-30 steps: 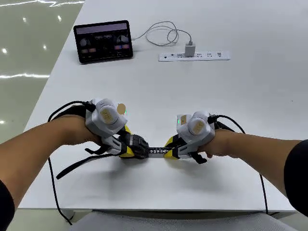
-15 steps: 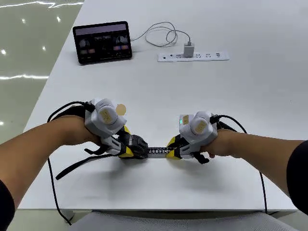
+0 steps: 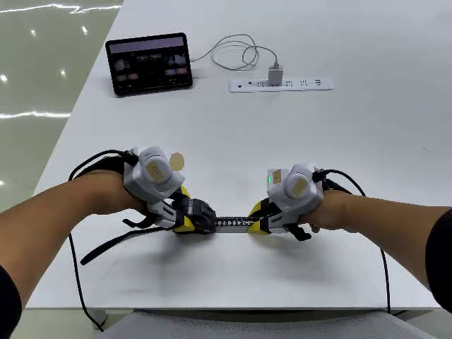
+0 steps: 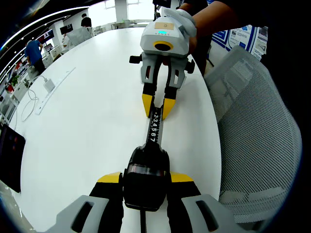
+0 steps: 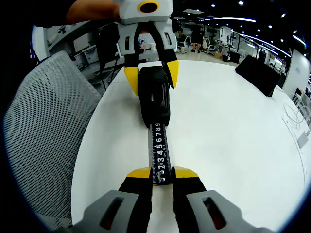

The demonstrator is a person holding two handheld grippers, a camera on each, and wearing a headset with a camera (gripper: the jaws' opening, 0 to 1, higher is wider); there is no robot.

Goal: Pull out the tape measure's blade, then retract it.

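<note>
My left gripper [image 3: 185,216] and right gripper [image 3: 257,219] — pale grey shells, black jaws tipped yellow; black cables [image 3: 385,282] trail off, dark sleeves [image 3: 439,247] at my elbows

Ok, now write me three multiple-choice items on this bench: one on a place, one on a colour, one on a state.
1. Where on the table does the tablet stand?
A. On the far side, left of the power strip
B. Between the two grippers
C. At the near right corner

2. What colour is the case of the tape measure?
A. Red
B. Black
C. White

3. How is the blade?
A. Fully retracted
B. Partly out, its end lying loose
C. Partly out, its end clamped by the right gripper

Answers:
1 A: the head view shows it far off, left of the strip.
2 B: both gripper views show a black case held in the left gripper.
3 C: the numbered blade runs from the case straight into the closed yellow-tipped jaws.
</note>
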